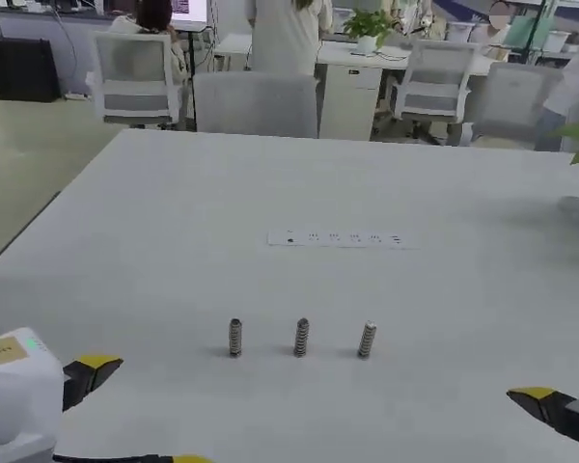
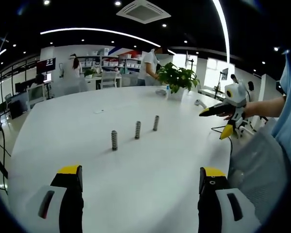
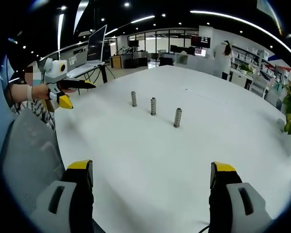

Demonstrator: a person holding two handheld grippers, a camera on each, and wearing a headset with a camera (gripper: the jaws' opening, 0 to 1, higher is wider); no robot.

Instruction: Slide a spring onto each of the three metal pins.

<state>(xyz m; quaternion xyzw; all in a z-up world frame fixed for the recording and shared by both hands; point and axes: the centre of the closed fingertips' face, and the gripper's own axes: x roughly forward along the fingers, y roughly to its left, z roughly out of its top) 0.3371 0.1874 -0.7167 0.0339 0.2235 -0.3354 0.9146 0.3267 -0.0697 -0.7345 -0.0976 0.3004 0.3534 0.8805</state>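
Note:
Three upright metal pins stand in a row on the white table, each with a coiled spring around it: left pin, middle pin, right pin. My left gripper hovers at the near left, open and holding nothing, well short of the pins. In its own view the left gripper faces the row, with the left pin closest. My right gripper sits at the near right edge. The right gripper is open and holding nothing, the right pin nearest it.
A flush power strip lies in the table beyond the pins. A potted plant stands toward the right side of the table. Office chairs and people stand past the far edge.

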